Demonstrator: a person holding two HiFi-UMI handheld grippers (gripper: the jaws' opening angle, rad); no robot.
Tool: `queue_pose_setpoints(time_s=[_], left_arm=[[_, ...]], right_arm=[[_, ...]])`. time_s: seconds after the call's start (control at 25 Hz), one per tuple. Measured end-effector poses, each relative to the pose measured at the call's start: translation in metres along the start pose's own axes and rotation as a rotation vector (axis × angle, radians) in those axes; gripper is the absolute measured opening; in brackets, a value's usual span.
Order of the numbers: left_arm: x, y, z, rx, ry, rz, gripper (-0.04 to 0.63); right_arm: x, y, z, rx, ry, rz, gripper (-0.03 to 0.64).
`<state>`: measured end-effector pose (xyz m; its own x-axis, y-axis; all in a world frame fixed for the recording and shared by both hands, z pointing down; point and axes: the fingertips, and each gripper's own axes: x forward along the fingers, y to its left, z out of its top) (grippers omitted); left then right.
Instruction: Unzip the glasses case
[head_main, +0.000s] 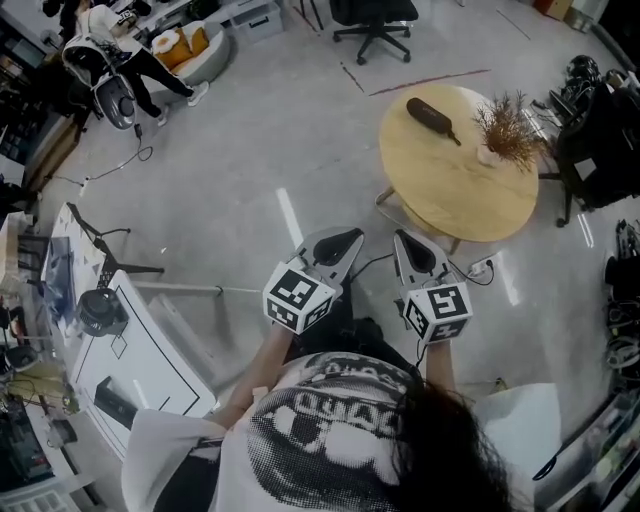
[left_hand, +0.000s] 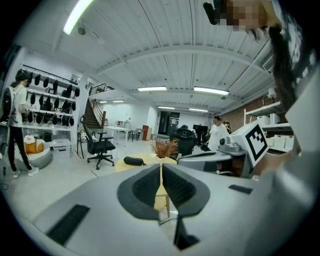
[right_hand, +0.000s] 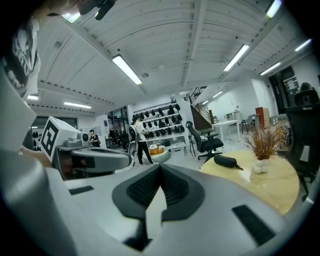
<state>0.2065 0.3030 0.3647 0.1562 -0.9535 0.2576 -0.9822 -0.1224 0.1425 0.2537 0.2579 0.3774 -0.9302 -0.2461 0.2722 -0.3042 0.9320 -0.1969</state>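
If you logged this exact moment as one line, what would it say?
stage: unzipping not yet begun | left gripper: shut, empty | right gripper: shut, empty | glasses case: lying on round table, untouched

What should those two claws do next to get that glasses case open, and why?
Probably step toward the round table first. The glasses case lies there beside a dried plant, well ahead of the left claw and the right claw, which are both shut and empty, so neither can reach it yet.

The glasses case looks matt, perhaps cloth; the table smooth pale wood.
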Motion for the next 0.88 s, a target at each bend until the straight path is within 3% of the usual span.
queue_pose_setpoints(time_s=[0.36,0.68,0.88], left_arm=[[0.043,0.072,0.009,-0.002,0.011,-0.061,0.021],[0.064,0.203,0.036,-0.006,0.014,-0.089,0.021],[0.08,0.256,0.047,-0.005,0.009,-0.14,0.021]], right_arm=[[0.081,-0.033,0.016,0.006,0.027,-0.046,-0.003],[0.192,-0.041,0.051,0.03,0.027,-0.111,-0.003],[0.235,-0.047,0.062,0.049,0.024,-0.179,-0.003]])
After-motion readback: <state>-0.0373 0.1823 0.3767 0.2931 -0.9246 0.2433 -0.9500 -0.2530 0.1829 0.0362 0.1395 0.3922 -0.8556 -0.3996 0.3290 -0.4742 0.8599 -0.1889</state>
